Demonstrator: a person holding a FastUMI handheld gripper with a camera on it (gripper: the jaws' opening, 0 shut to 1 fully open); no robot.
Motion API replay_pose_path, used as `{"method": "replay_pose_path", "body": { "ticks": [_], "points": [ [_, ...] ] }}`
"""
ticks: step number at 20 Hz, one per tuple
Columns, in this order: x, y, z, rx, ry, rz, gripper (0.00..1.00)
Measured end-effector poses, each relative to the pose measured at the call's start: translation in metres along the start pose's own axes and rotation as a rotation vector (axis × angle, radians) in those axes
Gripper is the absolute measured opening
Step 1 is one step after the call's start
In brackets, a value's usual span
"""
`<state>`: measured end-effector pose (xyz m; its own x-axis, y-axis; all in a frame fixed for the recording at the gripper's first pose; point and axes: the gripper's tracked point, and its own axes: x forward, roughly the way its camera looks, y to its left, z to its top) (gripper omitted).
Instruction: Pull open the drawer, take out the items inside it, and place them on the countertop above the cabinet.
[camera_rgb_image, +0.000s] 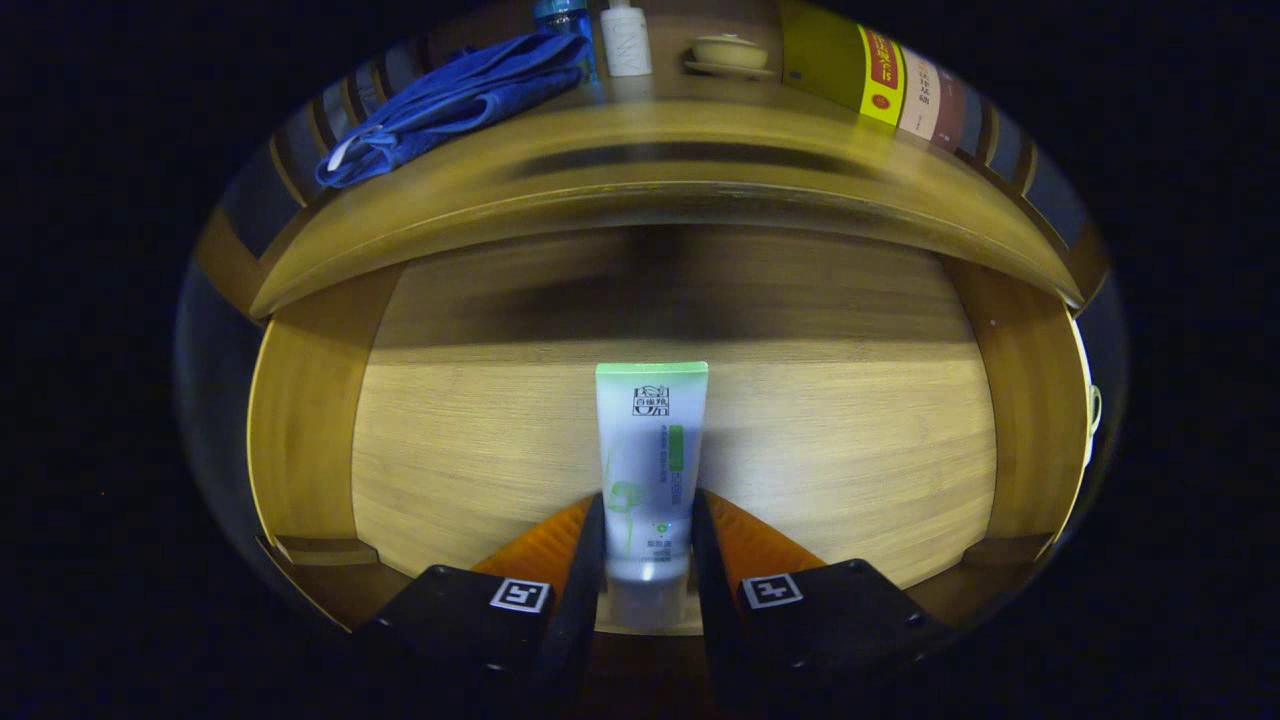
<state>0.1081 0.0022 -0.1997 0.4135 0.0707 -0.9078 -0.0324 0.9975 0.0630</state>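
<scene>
The wooden drawer (300, 420) stands pulled open below the countertop (640, 150). A white tube with a green end and green print (650, 440) sits between my fingers, its crimped end pointing away from me over the drawer's bottom. My gripper (648, 515) is shut on the tube, one finger pressing on each side of its lower half near the cap. The cap end is partly hidden between the finger bases.
On the countertop lie a folded blue cloth (450, 100), a blue-capped bottle (562, 15), a white bottle (626, 40), a small lidded bowl (730, 52) and a row of books (880, 75). The drawer's side walls (1020, 420) flank the tube.
</scene>
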Motion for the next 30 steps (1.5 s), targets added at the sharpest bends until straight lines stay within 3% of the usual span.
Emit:
{"method": "replay_pose_path", "body": {
  "ticks": [7, 16, 23, 30],
  "points": [
    [-0.073, -0.010, -0.006, 0.058, -0.197, 0.084, 0.56],
    [-0.145, -0.013, 0.009, 0.084, -0.420, 0.124, 0.56],
    [-0.195, -0.012, 0.063, 0.047, -0.564, 0.112, 0.56],
    [-0.211, -0.016, 0.119, 0.018, -0.640, 0.087, 0.56]
  ]
}}
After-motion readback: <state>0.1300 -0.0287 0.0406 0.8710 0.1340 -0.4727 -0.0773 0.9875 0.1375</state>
